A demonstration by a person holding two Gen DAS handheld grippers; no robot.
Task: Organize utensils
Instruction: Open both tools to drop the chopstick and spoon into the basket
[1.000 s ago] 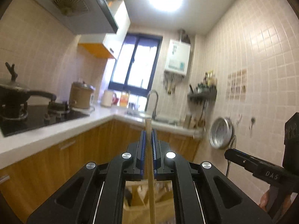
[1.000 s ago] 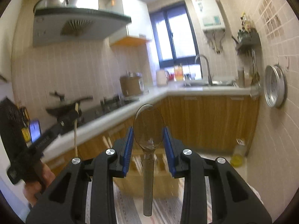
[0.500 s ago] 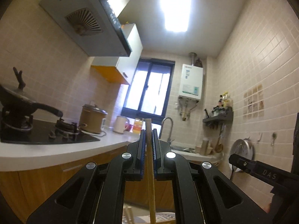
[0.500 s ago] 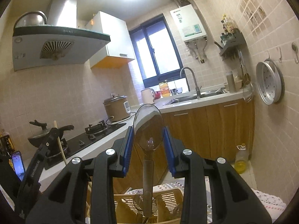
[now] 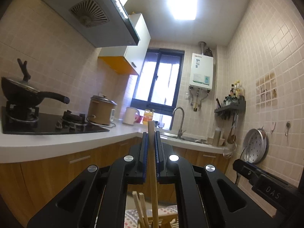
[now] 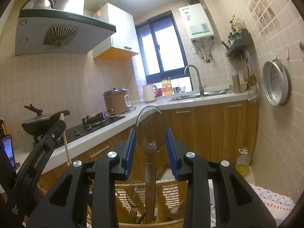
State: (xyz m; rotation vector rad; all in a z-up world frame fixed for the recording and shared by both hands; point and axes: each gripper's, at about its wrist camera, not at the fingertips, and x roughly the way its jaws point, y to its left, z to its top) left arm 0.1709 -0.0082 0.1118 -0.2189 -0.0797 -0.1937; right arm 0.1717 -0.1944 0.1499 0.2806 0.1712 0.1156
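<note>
In the left wrist view my left gripper is shut on an upright wooden chopstick. Its lower end hangs beside two more chopsticks standing below. In the right wrist view my right gripper is shut on a clear dark plastic spoon, bowl up. The spoon's handle reaches down into a slatted wooden utensil holder, where another spoon stands. The left gripper with its chopstick shows at the left of the right view. The right gripper's finger shows at the right of the left view.
A white counter runs along the left with a wok on the hob, a rice cooker and a kettle. The sink tap is at the back. A steamer tray hangs on the right wall. A lace cloth lies under the holder.
Both grippers have sunk with their utensils. The holder has come up into view under the right gripper, with the spoon's handle now in it. Chopsticks now show beneath the left gripper.
</note>
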